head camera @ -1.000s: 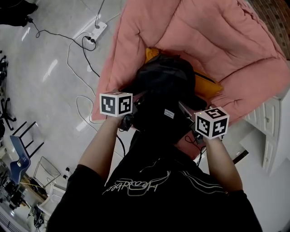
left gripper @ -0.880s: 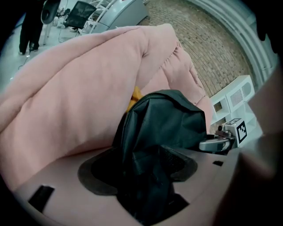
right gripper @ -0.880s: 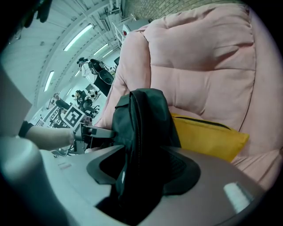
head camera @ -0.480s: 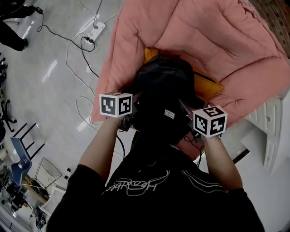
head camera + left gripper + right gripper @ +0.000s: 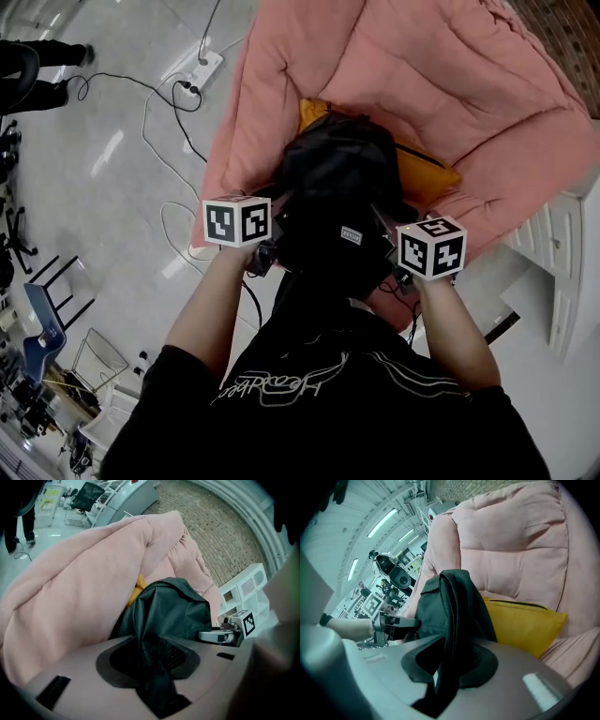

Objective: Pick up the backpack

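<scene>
Fabric of the black backpack [image 5: 337, 187] sits inside both pairs of tongs. The backpack stands at the front edge of a pink padded sofa [image 5: 459, 84], leaning back against a yellow cushion [image 5: 427, 173] that shows past its far side. The left tongs [image 5: 152, 660] are at the backpack's left flank, and their jaws are closing on a bunched fold of dark cloth that runs down through the gap and fills it. The right tongs [image 5: 450, 660] are at the opposite flank; their jaws are closing too, on an edge of the bag with a zip line along it, and that edge is likewise squeezed in the gap. Both tongs point steeply downward, and in the head view their marker cubes [image 5: 236, 220] sit to either side of the bag, with the person's forearms behind them. On the pale floor [image 5: 94, 159] left of the sofa lie a white power strip [image 5: 202, 67] and loose cables [image 5: 155, 112]. A white cabinet [image 5: 562, 253] stands at the right edge.
</scene>
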The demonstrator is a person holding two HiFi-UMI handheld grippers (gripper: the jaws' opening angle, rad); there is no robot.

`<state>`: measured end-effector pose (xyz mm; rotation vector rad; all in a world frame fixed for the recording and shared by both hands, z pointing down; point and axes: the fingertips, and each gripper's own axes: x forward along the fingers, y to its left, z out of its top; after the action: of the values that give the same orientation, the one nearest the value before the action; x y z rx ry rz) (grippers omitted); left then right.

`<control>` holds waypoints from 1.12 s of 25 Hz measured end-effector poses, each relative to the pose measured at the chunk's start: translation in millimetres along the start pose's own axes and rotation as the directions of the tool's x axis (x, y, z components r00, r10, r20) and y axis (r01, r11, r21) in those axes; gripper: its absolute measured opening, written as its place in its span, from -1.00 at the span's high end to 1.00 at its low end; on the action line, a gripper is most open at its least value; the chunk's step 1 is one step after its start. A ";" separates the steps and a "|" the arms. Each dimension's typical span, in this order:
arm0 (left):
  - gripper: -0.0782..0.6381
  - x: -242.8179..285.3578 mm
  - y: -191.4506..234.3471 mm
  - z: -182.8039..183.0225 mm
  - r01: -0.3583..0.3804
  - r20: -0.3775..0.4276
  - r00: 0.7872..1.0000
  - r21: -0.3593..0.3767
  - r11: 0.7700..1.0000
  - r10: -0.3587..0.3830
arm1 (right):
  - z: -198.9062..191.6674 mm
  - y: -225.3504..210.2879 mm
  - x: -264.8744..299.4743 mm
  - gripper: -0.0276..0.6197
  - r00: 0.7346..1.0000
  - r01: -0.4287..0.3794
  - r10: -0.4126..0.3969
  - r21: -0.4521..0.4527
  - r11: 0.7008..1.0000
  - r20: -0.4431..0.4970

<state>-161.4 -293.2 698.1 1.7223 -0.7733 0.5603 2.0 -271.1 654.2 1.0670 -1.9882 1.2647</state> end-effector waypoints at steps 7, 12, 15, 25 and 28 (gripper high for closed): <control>0.52 -18.5 -15.0 -6.9 -0.001 0.055 0.998 0.012 1.000 0.000 | -4.7 10.7 -10.6 0.70 0.999 0.006 -0.005 -0.029 1.000 0.044; 0.56 -32.8 -26.6 -15.9 -0.010 0.096 0.995 0.020 1.000 0.008 | -10.9 20.9 -23.2 0.72 0.997 -0.017 0.020 -0.043 0.999 0.071; 0.58 -41.6 -36.7 -22.2 -0.018 0.122 0.992 0.024 1.000 0.015 | -17.6 25.7 -33.5 0.72 0.994 -0.033 0.038 -0.051 0.998 0.100; 0.61 -73.5 -63.8 -54.3 -0.036 0.188 0.982 0.028 0.999 0.030 | -40.3 48.7 -65.8 0.73 0.983 -0.094 0.110 -0.109 0.990 0.146; 0.61 -84.8 -72.5 -64.6 -0.043 0.208 0.977 0.032 0.999 0.035 | -47.9 55.8 -75.5 0.74 0.980 -0.098 0.118 -0.128 0.987 0.158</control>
<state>-163.9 -200.3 608.8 1.8223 -0.9514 0.4269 -3.2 -189.0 588.3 1.0477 -2.2441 1.1256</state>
